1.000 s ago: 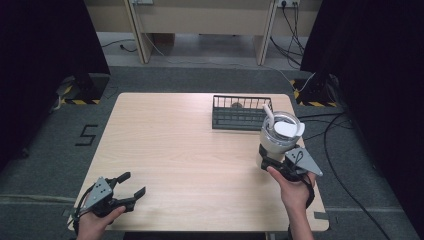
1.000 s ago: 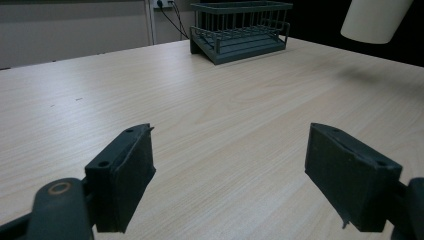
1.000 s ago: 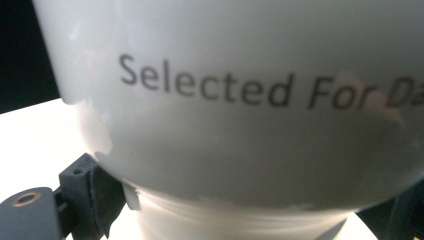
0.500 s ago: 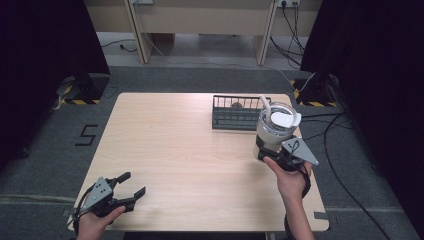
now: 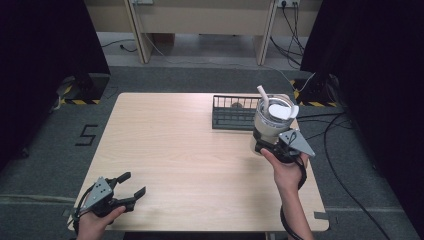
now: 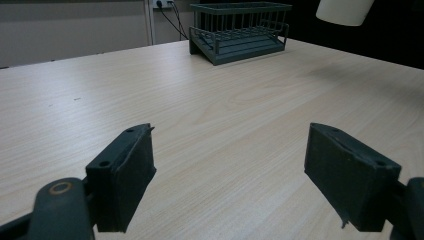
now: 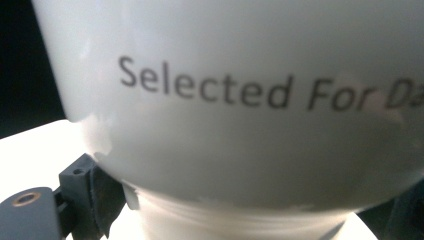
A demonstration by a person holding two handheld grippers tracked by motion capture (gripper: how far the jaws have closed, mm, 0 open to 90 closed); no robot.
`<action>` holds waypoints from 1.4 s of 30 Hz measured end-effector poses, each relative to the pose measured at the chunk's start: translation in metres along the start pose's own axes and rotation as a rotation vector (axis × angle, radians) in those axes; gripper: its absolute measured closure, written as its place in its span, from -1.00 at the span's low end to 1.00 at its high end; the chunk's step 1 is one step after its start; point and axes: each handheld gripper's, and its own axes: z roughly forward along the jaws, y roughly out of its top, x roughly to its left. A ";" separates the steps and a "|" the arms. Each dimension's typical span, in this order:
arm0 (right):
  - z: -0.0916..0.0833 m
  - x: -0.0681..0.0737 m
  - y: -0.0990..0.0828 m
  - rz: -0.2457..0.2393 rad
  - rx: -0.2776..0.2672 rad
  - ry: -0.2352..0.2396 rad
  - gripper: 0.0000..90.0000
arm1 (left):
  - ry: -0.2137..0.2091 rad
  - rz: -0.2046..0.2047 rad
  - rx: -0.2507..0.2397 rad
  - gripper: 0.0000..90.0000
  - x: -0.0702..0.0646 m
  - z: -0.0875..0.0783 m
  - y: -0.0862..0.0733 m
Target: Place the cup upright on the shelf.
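A white lidded tumbler (image 5: 268,124) with a straw is held upright above the table's right side, and my right gripper (image 5: 268,148) is shut on its narrow base. In the right gripper view the tumbler (image 7: 240,100) shows the print "Selected For", and one black finger (image 7: 97,192) presses its base at the left. The tumbler's bottom (image 6: 345,9) hangs above the wood in the left gripper view. It is just in front of a dark wire basket (image 5: 232,116). My left gripper (image 5: 135,183) rests open near the table's front left corner, its jaws wide apart and empty.
The light wooden table (image 5: 190,150) lies bare between the two grippers. The wire basket (image 6: 240,30) stands at the far right part of the table with something small inside. Cables run over the floor beyond the right edge.
My right gripper has carried the tumbler away from the person and slightly left, closer to the basket. The left gripper has stayed still.
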 end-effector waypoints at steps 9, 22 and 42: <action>0.011 -0.002 0.003 0.006 0.005 -0.001 -0.78 | 0.002 -0.004 -0.002 -0.58 0.000 0.000 0.000; 0.022 -0.007 0.012 0.002 0.001 -0.006 -0.78 | 0.003 -0.006 -0.003 -0.58 0.001 0.000 0.000; 0.042 -0.012 0.025 -0.007 0.008 -0.011 -0.78 | 0.003 -0.009 -0.008 -0.58 0.001 -0.001 0.000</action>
